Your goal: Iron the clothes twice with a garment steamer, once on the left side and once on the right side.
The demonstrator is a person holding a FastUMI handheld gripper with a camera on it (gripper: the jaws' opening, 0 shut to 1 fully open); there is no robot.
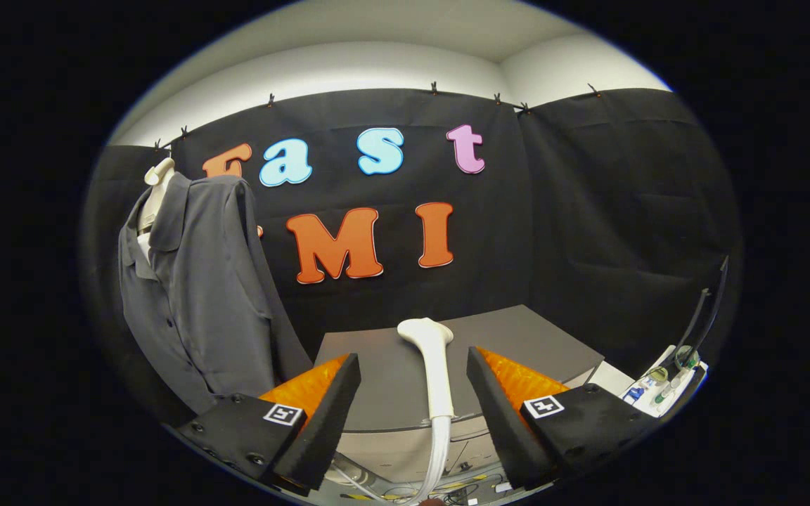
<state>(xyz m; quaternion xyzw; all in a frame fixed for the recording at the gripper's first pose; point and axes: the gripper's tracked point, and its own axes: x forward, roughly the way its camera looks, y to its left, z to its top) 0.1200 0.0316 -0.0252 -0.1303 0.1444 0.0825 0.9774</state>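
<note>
Dark booth, grey table (517,337) ahead. Steamer (433,365) stands upright between fingers, handle's long axis vertical, hose (436,457) trailing down. Gripper (413,393) spread wide, fingers clear of handle either side. Shirt (201,295) hangs well off to left, beyond left finger.

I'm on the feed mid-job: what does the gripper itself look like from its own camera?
The gripper has two wedge-shaped fingers that taper forward, each on a blocky matte body held by small screws. Each body carries a square white tag printed with a black pattern. The inner pads are ribbed. No sleeve or cable of the gripper's own is visible.
</note>
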